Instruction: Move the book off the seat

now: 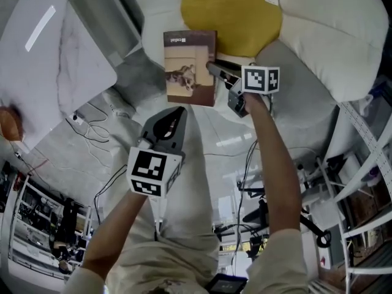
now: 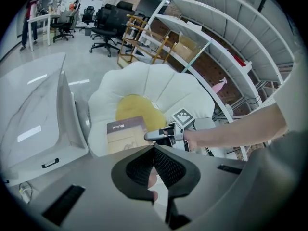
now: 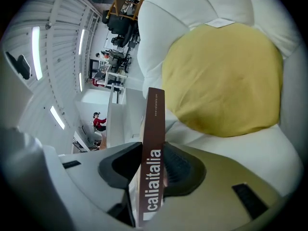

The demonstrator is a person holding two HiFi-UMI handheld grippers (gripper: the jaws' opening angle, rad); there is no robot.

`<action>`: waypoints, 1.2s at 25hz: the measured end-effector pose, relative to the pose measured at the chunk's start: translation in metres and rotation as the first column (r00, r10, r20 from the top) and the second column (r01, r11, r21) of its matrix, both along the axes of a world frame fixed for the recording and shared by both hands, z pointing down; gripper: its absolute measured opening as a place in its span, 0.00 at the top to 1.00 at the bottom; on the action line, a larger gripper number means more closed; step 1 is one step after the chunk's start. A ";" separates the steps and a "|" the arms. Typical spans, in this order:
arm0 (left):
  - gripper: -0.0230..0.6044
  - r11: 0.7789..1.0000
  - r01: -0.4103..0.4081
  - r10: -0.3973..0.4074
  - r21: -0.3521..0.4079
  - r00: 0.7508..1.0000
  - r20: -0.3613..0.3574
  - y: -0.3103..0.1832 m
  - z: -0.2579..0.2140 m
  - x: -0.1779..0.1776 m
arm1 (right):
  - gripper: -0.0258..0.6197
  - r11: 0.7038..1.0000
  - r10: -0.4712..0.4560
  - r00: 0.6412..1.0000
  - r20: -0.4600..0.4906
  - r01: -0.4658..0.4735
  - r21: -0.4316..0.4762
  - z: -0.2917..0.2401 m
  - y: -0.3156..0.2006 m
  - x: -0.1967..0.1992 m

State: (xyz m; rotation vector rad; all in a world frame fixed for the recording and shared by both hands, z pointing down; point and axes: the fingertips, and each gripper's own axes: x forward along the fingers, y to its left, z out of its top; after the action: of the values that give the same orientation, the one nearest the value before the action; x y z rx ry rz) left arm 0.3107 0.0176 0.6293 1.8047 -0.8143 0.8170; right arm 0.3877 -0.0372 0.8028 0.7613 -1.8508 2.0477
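A brown book (image 1: 190, 66) with a pale picture on its cover sits at the front edge of the white petal-shaped seat (image 1: 318, 35), just below the seat's yellow cushion (image 1: 233, 11). My right gripper (image 1: 211, 66) is shut on its right edge. In the right gripper view the spine (image 3: 155, 114) stands upright between both pads of that gripper (image 3: 153, 160). My left gripper (image 1: 177, 112) hangs shut and empty below the book, apart from it. From the left gripper (image 2: 154, 150) I see the book (image 2: 126, 134) and the cushion (image 2: 134, 107).
A white marble-topped table (image 1: 55, 54) stands to the left of the seat, with cables (image 1: 92, 127) on the floor beside it. White shelving (image 1: 361, 146) runs along the right. Office chairs (image 2: 106, 23) stand far behind.
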 end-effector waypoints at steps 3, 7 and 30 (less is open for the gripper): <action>0.94 1.000 0.001 -0.001 0.016 1.000 -0.007 0.000 -0.008 -0.003 | 0.74 0.999 0.036 0.999 0.005 -0.036 0.017 -0.015 -0.005 0.000; 0.94 0.999 0.010 -0.010 0.042 1.000 -0.013 -0.005 -0.020 -0.016 | 0.74 0.996 0.084 0.996 0.014 -0.085 0.040 -0.037 -0.014 -0.007; 0.94 0.968 0.157 -0.165 0.194 0.986 0.024 -0.032 -0.130 -0.138 | 0.74 0.982 0.165 0.982 0.094 -0.172 0.077 -0.187 -0.029 -0.069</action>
State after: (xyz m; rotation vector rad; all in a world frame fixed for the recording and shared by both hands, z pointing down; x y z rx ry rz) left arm 0.1731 -0.0143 0.4996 1.8654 -1.0826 0.6894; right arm 0.3186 -0.0662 0.6155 0.8924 -1.9945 2.1482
